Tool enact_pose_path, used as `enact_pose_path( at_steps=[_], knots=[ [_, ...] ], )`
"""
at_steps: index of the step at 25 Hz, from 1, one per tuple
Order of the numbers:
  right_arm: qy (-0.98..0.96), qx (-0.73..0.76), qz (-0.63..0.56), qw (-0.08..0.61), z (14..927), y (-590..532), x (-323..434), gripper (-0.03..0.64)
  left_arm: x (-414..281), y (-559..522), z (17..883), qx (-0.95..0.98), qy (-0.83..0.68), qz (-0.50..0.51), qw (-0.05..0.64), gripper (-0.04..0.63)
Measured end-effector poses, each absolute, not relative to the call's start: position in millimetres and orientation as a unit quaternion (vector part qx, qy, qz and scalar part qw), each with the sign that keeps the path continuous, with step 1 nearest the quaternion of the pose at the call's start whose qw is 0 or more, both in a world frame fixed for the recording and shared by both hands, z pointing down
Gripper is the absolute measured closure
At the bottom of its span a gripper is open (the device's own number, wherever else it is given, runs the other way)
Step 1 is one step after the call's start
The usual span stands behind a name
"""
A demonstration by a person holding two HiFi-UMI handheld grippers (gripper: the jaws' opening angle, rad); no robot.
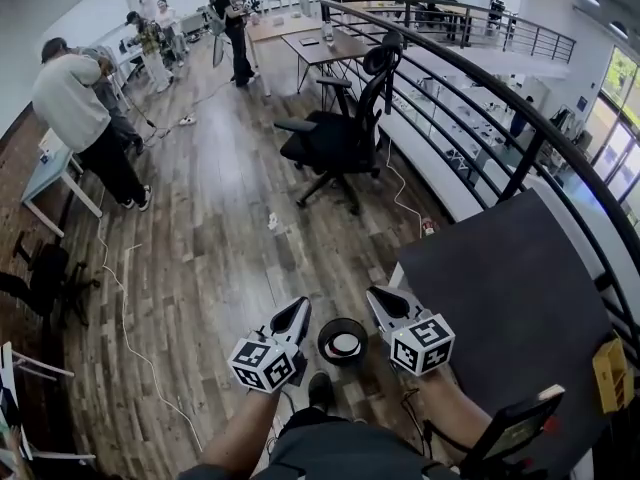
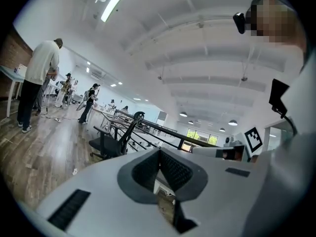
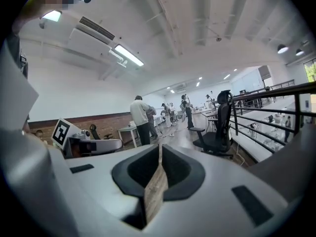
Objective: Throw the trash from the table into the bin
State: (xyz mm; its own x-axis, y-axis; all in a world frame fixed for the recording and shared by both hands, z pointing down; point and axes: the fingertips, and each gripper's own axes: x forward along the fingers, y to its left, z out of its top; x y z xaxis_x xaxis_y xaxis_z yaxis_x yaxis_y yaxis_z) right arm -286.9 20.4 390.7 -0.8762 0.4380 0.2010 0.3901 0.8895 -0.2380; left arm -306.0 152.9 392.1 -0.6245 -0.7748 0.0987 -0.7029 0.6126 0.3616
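I am holding the left claw and right claw closed, both empty, above the bin. A careless descent is risking tipping the bin.

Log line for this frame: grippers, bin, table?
left gripper: shut, empty | right gripper: shut, empty | bin: on floor, between grippers in head view | table: right of bin

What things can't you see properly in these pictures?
- What lies in the bin: head view, too small.
- Yellow thing by the table: head view, cut off by the right edge.
- The bin: in neither gripper view; both look across the room.
- People at the back: head view, too small to tell what they do.
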Motion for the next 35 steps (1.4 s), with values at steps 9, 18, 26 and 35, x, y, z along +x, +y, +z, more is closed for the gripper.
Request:
enact_pose_path(
  at_steps=[9, 18, 26, 35],
  knots=[
    [-0.972, -0.197, 0.085, 0.092, 343.8, 24.1, -284.4, 0.607, -303.7, 158.7, 356.1, 0.430, -0.887, -0.129, 0.105, 0.584],
    [-0.975, -0.192, 0.074, 0.082, 324.6, 32.0, -281.9, 0.607, -306.2, 169.7, 337.2, 0.427, -0.892, -0.129, 0.079, 0.586],
    [-0.976, -0.189, 0.069, 0.078, 322.3, 32.4, -277.5, 0.607, -300.6, 170.8, 336.7, 0.429, -0.890, -0.125, 0.084, 0.586],
    [-0.976, -0.194, 0.066, 0.072, 338.2, 44.6, -271.2, 0.609, -296.1, 181.1, 350.6, 0.425, -0.895, -0.117, 0.070, 0.586]
  ],
)
